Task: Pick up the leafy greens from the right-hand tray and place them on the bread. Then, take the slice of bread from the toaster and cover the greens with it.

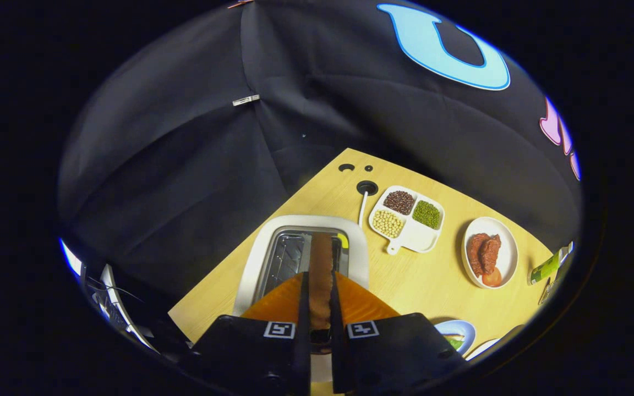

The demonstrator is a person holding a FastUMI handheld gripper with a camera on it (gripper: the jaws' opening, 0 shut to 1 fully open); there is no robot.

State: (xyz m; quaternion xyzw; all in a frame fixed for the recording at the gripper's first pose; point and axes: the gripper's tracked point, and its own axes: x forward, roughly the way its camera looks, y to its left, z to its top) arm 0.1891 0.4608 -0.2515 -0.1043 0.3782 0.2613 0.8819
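Tool (320, 286) is clamped on the bread slice (320, 269), both fingers (281, 300) pressing its flat faces. The slice stands on edge between them, crust edge facing the camera, its far end over the toaster (256, 258) slot. Looks lifted out or nearly so; can't tell if the bottom edge has cleared the slot.

Toaster sits on the counter (421, 280) just ahead of the fingers, white body, metal grill visible inside. A white cord (362, 208) runs from it to a grommet hole (367, 187) beyond.

To the right of the toaster: a divided dish (411, 235) with brown, green and pale beans in three compartments, fourth compartment bare. Further right, a white plate (507, 247) with reddish meat pieces and what looks like a tomato slice. Near the right finger's base, a blue plate (463, 329) with something green on it, likely the greens on the bottom bread, mostly hidden so not sure.

Judgement on handling: the slice is light, stiff-ish if toasted, but crumbly and easy to crush. A grip across the flat faces near the upper half is fine; keep the squeeze gentle. It will need turning flat before it goes down over the greens, and a loose hold could let it pivot or slip during that turn. Greens underneath are soft and may shift if the slice is dragged, so lower it straight.
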